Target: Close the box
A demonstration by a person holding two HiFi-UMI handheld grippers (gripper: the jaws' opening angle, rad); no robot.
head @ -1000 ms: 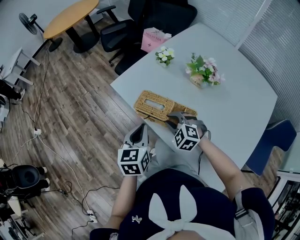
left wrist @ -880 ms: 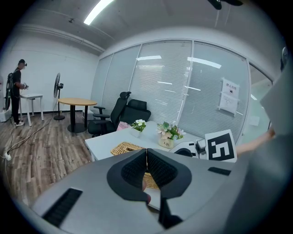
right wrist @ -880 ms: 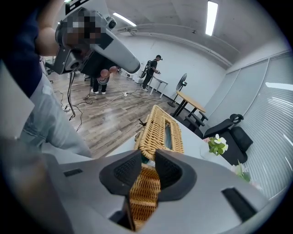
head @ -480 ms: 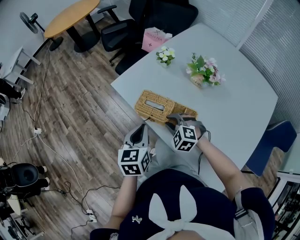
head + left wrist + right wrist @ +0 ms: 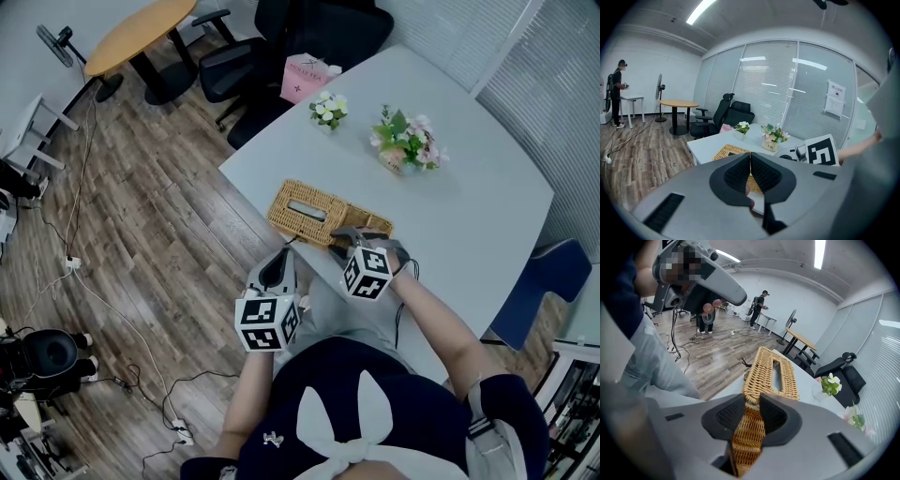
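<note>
My right claw has hold of the box: a strip of its wicker fills the gap between the pads, which stand partly apart with the weave pressed between them. The grip is on the box's right end, the end nearest me. From there the slotted top runs away from the claw toward the far left, and it looks tilted, though I cannot tell whether the box is fully shut.

The box sits on the white table, close to the near-left edge, with its long side along that edge.

My left claw is closed with nothing in it, its pads meeting in a thin line. It hangs off the table, just to the near left of the box and apart from it, pointing slightly down toward it.

Two small flower pots stand farther back on the table, well apart from the box. Beyond the table's far-left edge are black chairs on a wooden floor.
</note>
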